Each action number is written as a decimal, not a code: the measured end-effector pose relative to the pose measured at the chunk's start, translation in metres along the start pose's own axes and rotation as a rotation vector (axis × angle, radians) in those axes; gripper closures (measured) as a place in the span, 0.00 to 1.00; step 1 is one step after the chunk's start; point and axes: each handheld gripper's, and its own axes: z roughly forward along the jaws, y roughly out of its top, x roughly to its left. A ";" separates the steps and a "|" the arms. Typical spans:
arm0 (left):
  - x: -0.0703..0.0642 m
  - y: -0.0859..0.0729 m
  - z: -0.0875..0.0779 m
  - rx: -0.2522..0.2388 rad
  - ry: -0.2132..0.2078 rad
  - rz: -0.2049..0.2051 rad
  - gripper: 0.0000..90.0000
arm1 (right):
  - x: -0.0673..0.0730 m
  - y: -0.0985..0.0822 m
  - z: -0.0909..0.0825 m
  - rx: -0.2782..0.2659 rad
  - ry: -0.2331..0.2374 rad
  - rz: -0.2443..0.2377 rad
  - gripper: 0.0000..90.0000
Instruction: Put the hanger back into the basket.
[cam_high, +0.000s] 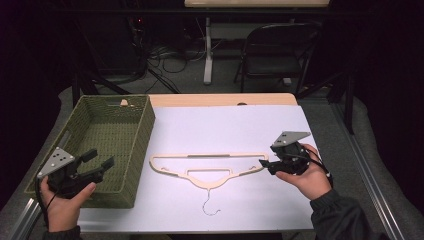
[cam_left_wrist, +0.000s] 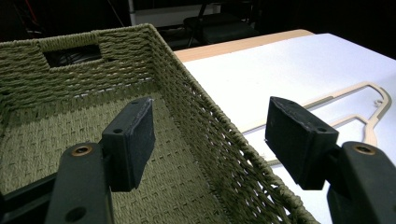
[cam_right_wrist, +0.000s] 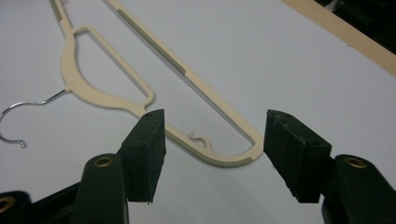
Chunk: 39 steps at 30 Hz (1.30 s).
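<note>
Right tool (cam_right_wrist: 210, 135) spread wide around the hanger (cam_high: 210, 169) end, not pinching; left tool (cam_left_wrist: 210, 135) spread too, over the basket (cam_high: 142, 145) at the worktop's left edge.

Hanger end (cam_right_wrist: 233, 156) between open jaws

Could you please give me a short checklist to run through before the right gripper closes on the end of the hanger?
1. Right gripper open: ok, jaws stand wide apart.
2. Hanger end between the jaws: ok, in the right gripper view its rounded end lies in the gap, and no pad presses on it.
3. Hanger flat and free: ok, it lies alone on the white sheet, wire hook toward the person.
4. Left gripper out of the way: ok, open and holding nothing, over the basket's near right wall.
5. Basket ready to receive: ok, nothing inside it.
6. Height of the pads above the sheet: cannot tell.
</note>
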 end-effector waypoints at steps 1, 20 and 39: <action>0.000 0.000 0.000 0.002 0.000 0.000 0.37 | -0.001 0.008 0.005 0.019 0.028 -0.008 0.46; 0.000 0.000 0.001 0.004 -0.006 -0.002 0.37 | 0.006 0.088 0.038 0.210 0.162 -0.227 0.49; -0.001 0.000 0.003 0.007 -0.009 0.001 0.37 | 0.041 0.120 0.090 0.279 0.240 -0.328 0.54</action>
